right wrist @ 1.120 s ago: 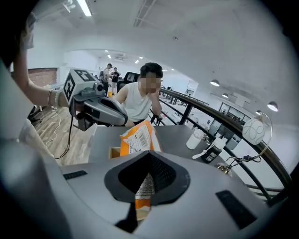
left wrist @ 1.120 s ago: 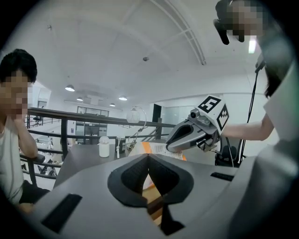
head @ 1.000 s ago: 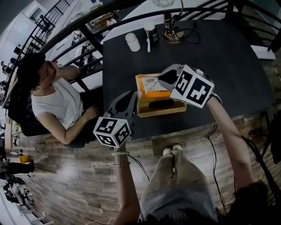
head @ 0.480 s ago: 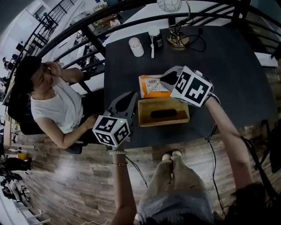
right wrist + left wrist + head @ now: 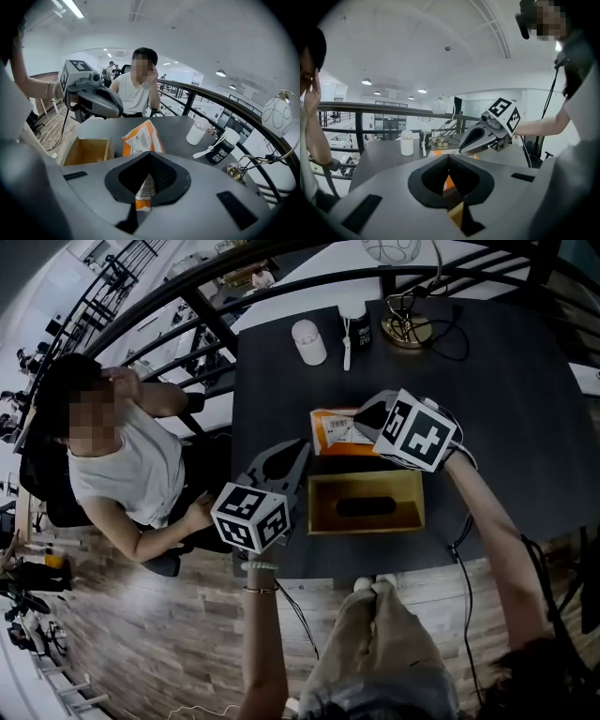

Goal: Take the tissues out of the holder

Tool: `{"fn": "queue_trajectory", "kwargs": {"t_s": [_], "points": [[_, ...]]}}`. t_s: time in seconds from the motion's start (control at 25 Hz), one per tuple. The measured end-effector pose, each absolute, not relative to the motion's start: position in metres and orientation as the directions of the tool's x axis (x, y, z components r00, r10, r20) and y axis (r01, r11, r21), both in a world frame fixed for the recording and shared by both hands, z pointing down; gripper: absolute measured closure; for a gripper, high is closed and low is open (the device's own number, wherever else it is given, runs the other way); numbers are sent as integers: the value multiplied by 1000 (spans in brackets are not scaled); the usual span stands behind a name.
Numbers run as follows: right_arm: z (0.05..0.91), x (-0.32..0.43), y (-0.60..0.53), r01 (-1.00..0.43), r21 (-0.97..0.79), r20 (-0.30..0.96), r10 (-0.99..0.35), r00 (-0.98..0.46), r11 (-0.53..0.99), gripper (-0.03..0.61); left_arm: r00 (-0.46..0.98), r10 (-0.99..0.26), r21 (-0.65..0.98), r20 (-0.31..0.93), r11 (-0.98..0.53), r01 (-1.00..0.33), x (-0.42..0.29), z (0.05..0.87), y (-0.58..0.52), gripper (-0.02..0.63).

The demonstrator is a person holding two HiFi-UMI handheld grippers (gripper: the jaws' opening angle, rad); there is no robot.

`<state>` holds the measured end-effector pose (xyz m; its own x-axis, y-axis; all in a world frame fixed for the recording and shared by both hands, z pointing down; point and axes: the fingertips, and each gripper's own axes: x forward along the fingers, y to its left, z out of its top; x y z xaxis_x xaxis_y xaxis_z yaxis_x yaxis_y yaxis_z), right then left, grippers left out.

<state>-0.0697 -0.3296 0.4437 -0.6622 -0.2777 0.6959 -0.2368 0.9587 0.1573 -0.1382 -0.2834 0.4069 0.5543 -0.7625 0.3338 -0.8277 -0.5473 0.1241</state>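
Note:
My right gripper [image 5: 361, 423] is shut on the near end of an orange tissue pack [image 5: 337, 429]. It holds the pack over the dark table [image 5: 506, 399], just beyond the wooden holder [image 5: 366, 502] and clear of it. In the right gripper view the pack [image 5: 140, 138] sticks out ahead of the jaws, tilted up. The holder [image 5: 86, 151] stands to its left with its dark slot facing up. My left gripper [image 5: 302, 448] hovers shut and holding nothing by the holder's far left corner, apart from it. It shows above the holder in the right gripper view [image 5: 117, 111].
At the table's far edge stand a white canister [image 5: 308, 341], a dark bottle with a white cap [image 5: 353, 322] and a brass lamp base [image 5: 410, 329] with a cable. A person [image 5: 122, 465] sits at the left side. A black railing [image 5: 187, 324] runs behind.
The tissue pack, which lay over the holder's far edge a second ago, now hangs clear beyond it in my right gripper. The left gripper has stayed by the holder's left side.

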Motion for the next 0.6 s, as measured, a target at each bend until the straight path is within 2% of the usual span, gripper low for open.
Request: {"fn": "queue_trajectory", "kwargs": {"t_s": [0.6], "points": [[495, -83, -354, -226, 69, 726, -204, -657, 972, 566, 540, -740, 151, 401, -528, -836, -149, 447, -305, 606]]}}
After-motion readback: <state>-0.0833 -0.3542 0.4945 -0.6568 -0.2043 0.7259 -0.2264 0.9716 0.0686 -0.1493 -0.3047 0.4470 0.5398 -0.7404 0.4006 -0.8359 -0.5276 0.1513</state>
